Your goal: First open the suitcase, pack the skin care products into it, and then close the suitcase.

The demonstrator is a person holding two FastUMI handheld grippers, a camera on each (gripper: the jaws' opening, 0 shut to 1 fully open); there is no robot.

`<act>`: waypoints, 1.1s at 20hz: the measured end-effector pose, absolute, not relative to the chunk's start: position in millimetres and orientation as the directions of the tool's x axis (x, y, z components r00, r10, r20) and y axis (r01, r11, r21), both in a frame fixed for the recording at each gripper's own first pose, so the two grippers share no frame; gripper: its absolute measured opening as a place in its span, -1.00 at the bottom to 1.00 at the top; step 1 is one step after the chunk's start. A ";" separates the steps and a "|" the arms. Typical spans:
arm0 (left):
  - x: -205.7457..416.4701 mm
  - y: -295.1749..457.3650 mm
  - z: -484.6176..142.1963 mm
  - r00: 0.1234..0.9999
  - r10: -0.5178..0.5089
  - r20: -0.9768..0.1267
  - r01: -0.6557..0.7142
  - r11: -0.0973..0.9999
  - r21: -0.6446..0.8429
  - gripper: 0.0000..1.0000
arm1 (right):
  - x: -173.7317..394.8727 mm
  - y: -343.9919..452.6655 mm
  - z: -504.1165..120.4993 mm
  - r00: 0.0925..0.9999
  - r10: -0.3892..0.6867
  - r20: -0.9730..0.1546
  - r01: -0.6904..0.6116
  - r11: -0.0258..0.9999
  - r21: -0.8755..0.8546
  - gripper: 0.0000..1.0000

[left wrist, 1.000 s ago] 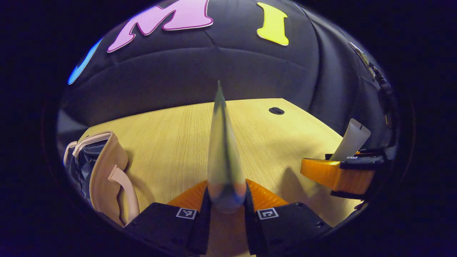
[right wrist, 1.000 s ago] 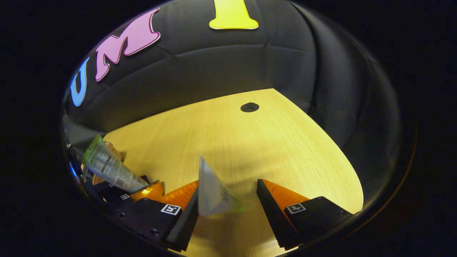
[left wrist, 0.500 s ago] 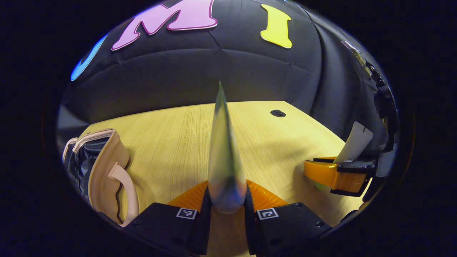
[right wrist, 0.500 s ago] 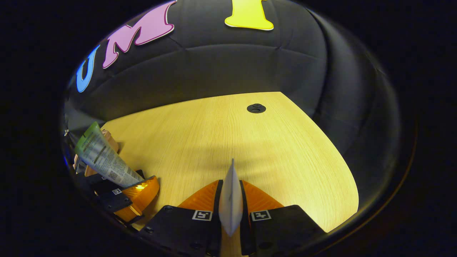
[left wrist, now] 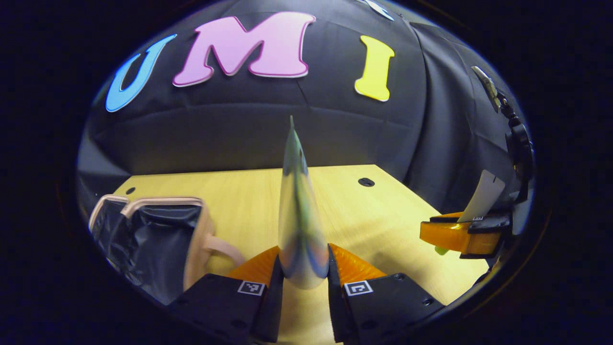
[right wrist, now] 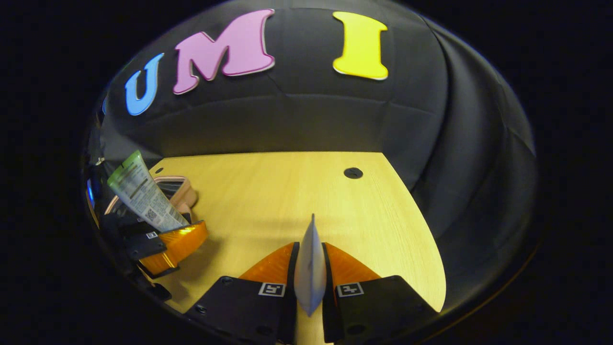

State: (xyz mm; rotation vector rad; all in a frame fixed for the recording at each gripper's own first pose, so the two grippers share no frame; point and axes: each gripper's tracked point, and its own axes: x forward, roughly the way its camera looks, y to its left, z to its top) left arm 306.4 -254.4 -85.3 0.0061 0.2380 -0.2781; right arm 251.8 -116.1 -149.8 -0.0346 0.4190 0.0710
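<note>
- Watching both grippers hover above the desk (right wrist: 297, 191), each with a tube pinched between its two fingers.
- Left gripper (left wrist: 303, 282): clamped on the green-capped tube (left wrist: 297, 211), which stands up well past the fingers. Right gripper's own camera shows print down its side (right wrist: 143, 196).
- Right gripper (right wrist: 309, 287): clamped on the white tube (right wrist: 310, 258), seen edge-on; from the left gripper view its flat crimped end (left wrist: 483, 196) pokes up.
- Suitcase (left wrist: 148, 235), a small pink case with dark lining, lies open near the desk's left edge, close by the left gripper. Nothing inside that I can make out.
- Risk: soft tubes held near one end may pivot or slide in the grip on the swing over.
- Risk: the long tube could catch the case's rim or handle (left wrist: 218, 244) and nudge the case.
- Risk: both heading for one opening, the grippers may knock together.
- Risk: a tube left propped on the rim would block closing.
</note>
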 end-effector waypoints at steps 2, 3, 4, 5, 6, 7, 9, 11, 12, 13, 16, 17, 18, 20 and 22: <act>278.4 -207.9 -69.2 0.940 -0.240 -0.243 0.245 0.969 -0.011 -0.03 | 235.6 -88.9 -129.2 0.917 0.104 -0.385 -0.127 0.991 -0.035 -0.52; 266.0 -181.5 -64.8 0.940 -0.219 -0.261 0.226 0.974 -0.004 -0.10 | 227.1 -72.6 -120.6 0.916 0.127 -0.380 -0.148 0.989 -0.025 -0.52; 254.3 -154.1 -61.6 0.938 -0.197 -0.284 0.203 0.979 -0.008 -0.10 | 218.5 -54.6 -113.5 0.912 0.154 -0.379 -0.169 0.986 -0.007 -0.52; 246.0 -128.0 -60.1 0.933 -0.181 -0.311 0.183 0.983 -0.022 -0.10 | 212.3 -36.5 -108.3 0.910 0.179 -0.374 -0.188 0.982 0.010 -0.52; 241.4 -103.0 -60.1 0.926 -0.163 -0.340 0.160 0.986 -0.036 -0.09 | 207.0 -19.3 -103.9 0.908 0.200 -0.369 -0.207 0.978 0.021 -0.52; 241.6 -80.8 -62.0 0.918 -0.150 -0.368 0.143 0.989 -0.046 -0.14 | 203.0 -2.2 -101.1 0.905 0.214 -0.368 -0.219 0.975 0.029 -0.52; 244.7 -39.1 -78.3 0.883 -0.132 -0.450 0.131 0.991 -0.034 -0.09 | 196.3 29.7 -95.3 0.899 0.245 -0.363 -0.245 0.968 0.048 -0.52; 257.3 -17.9 -103.6 0.834 -0.136 -0.535 0.146 0.989 -0.024 -0.16 | 189.7 57.0 -88.8 0.893 0.272 -0.360 -0.269 0.961 0.061 -0.52; 263.3 -8.7 -115.6 0.805 -0.141 -0.576 0.151 0.988 -0.032 -0.14 | 186.1 68.2 -84.7 0.891 0.285 -0.354 -0.281 0.958 0.062 -0.52; 267.8 0.2 -127.7 0.774 -0.148 -0.616 0.157 0.987 -0.040 -0.03 | 182.6 76.9 -79.8 0.893 0.289 -0.345 -0.288 0.956 0.055 -0.52; 288.9 15.5 -154.4 0.699 -0.148 -0.699 0.164 0.985 -0.044 -0.14 | 172.2 93.4 -76.2 0.896 0.289 -0.338 -0.291 0.955 0.047 -0.52; 293.2 18.2 -164.3 0.668 -0.152 -0.729 0.168 0.984 -0.052 -0.02 | 168.3 96.8 -78.4 0.893 0.288 -0.346 -0.290 0.956 0.047 -0.53; 296.2 19.6 -171.6 0.636 -0.159 -0.755 0.171 0.983 -0.063 -0.08 | 165.3 100.2 -80.8 0.890 0.286 -0.356 -0.289 0.956 0.048 -0.52; 303.3 20.3 -180.0 0.606 -0.157 -0.780 0.167 0.984 -0.069 -0.08 | 162.0 102.8 -82.6 0.889 0.280 -0.363 -0.285 0.958 0.043 -0.52; 305.3 23.1 -185.3 0.591 -0.151 -0.792 0.156 0.985 -0.070 -0.09 | 161.9 104.6 -83.7 0.887 0.271 -0.373 -0.279 0.960 0.033 -0.52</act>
